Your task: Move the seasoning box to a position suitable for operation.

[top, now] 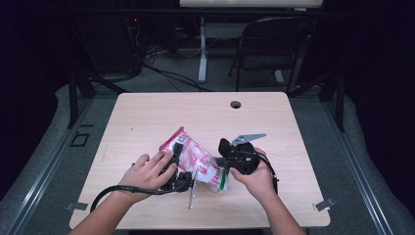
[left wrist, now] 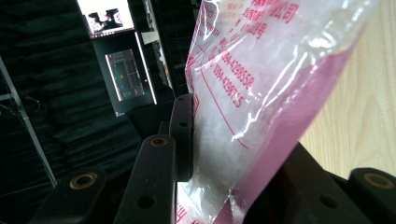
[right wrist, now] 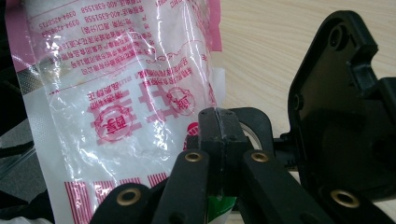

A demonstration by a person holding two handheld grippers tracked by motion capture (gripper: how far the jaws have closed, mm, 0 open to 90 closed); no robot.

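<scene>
A plastic bag (top: 193, 156), pink-edged with a clear front, red print and white contents, is held just above the middle of the wooden table (top: 147, 117). My left gripper (top: 180, 164) clamps the bag's body (left wrist: 261, 84), with one pad (left wrist: 184, 135) pressed into the film. My right gripper (top: 218, 160) meets the bag's right end. In the right gripper view its jaws (right wrist: 218, 133) are closed together at the lower edge of the bag (right wrist: 116, 93), and a green and white strip (right wrist: 219, 205) shows just below them.
A round cable hole (top: 236, 104) lies near the table's far edge. A black folding chair (top: 274, 44) and a white desk leg (top: 202, 49) stand on the floor beyond. The left gripper's cable (top: 117, 190) loops over the table's near left part.
</scene>
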